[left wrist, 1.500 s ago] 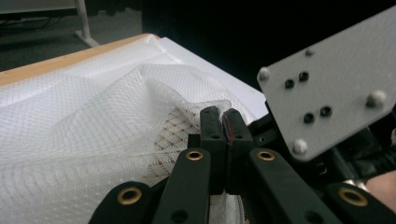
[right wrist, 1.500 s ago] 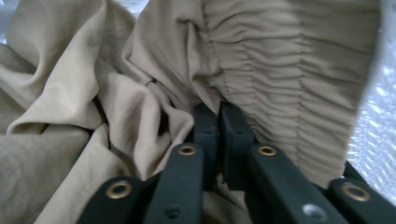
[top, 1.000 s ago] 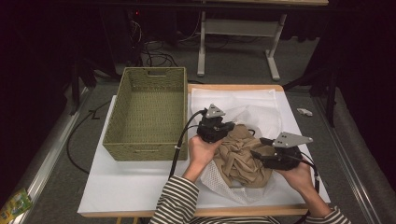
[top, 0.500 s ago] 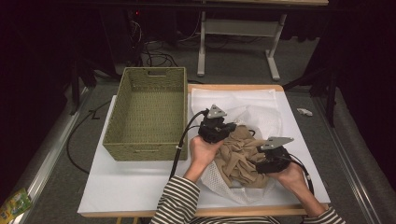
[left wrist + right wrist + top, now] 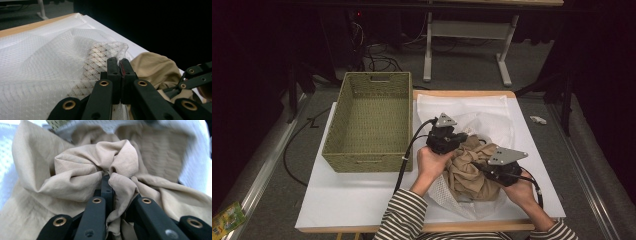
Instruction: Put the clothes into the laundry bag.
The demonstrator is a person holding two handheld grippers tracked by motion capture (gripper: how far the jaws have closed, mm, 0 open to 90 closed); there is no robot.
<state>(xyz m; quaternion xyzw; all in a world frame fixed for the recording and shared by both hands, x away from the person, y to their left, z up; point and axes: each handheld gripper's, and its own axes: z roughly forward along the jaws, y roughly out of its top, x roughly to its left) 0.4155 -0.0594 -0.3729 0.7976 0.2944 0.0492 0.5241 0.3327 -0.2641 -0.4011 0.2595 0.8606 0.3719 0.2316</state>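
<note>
Two grippers, one tan garment (image 5: 469, 172), one white mesh bag (image 5: 482, 116), one woven basket (image 5: 371, 122), all on a white-topped table (image 5: 347, 200). Basket standing just left of the mesh bag, nothing visible inside it. Tan garment bunched up on the near part of the bag, partly wrapped by mesh along its lower edge, right of the basket's near corner. Left gripper (image 5: 451, 141) at the garment's upper left edge, jaws pressed together on a fold of the mesh bag (image 5: 75, 55), tan cloth (image 5: 155, 66) showing just beyond. Right gripper (image 5: 492, 170) at the garment's right side, jaws clamped on a twisted ridge of the tan fabric (image 5: 82, 170), mesh rim arched behind it. Small white scrap (image 5: 537, 119) lying off the table, right of the bag. Black cable trailing from the left gripper past the basket's near right corner. Striped sleeves at the near table edge.
</note>
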